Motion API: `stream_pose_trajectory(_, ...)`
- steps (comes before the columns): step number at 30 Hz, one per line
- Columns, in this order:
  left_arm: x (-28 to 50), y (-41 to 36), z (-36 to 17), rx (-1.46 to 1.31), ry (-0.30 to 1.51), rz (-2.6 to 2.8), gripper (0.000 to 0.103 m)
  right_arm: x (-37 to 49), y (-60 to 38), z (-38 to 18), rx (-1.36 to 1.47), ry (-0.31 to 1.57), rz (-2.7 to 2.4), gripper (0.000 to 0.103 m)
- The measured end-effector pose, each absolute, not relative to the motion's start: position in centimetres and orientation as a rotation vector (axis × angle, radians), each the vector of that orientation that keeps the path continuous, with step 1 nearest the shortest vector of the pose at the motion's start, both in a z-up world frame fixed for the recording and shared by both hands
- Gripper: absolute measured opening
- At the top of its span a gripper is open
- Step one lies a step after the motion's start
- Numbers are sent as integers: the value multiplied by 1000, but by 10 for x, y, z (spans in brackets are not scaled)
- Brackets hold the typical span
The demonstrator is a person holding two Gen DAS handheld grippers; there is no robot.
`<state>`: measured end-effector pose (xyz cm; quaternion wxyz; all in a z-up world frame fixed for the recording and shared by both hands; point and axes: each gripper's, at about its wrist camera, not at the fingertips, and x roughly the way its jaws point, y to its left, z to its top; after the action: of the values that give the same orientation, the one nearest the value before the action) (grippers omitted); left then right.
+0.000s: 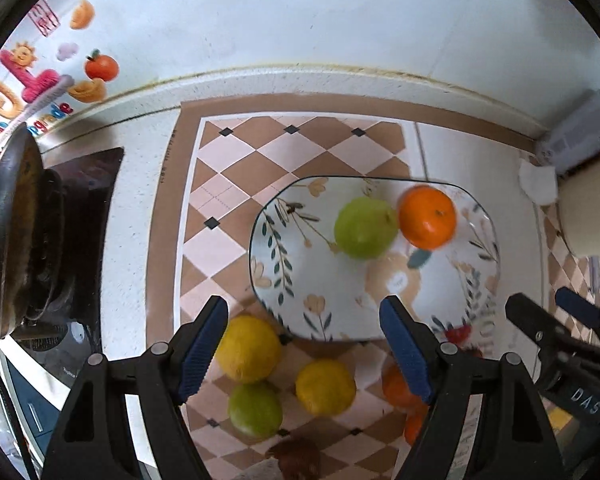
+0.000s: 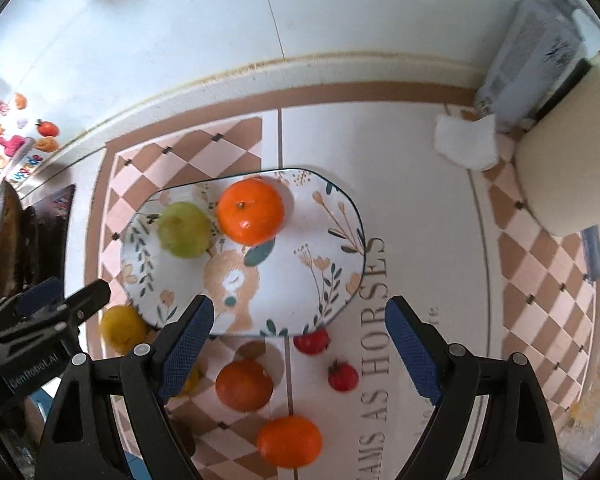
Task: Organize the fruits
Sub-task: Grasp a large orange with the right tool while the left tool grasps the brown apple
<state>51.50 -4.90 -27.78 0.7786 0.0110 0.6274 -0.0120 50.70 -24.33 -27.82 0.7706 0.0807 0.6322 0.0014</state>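
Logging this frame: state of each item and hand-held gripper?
Plate: on mat, holds two fruits.
Green fruit: on plate.
Orange: on plate, beside green fruit.
Lemons: off plate.
Tomatoes: off plate.
Left hand-held gripper: open, holds nothing.
Right hand-held gripper: open, holds nothing.

Home kitchen — blackened pan [image 1: 10, 232] on a gas stove [image 1: 66, 248] at nine o'clock, tiled wall [image 1: 300, 12] at twelve, checkered mat [image 1: 228, 184] on the countertop [image 1: 140, 200] — fruit stickers [image 1: 100, 66] at ten.
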Motion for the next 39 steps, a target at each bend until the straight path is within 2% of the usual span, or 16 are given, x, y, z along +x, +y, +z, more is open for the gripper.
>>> stream_pose_trajectory(9,465,-49,-221,4,1252,-67,77,455,-232,-218,175,1285,22,90)
stream_pose_trajectory(22,417,-32,-192,-30,1207,-75,77,399,-227,-175,192,1198,35,90)
stream_pose_trajectory(24,413,-29,-197,-26,1212,-60,80,396,-227,-183,218,1213,46,90)
stream_pose_trajectory(25,412,-27,-203,-25,1221,-60,88,395,-227,-192,218,1236,50,90)
stream_pose_trajectory(26,411,-26,-209,-24,1230,-62,102,394,-226,-201,220,1258,52,90)
stream_pose_trajectory(39,383,-25,-330,22,1542,-64,102,377,-226,-359,315,1577,48,90)
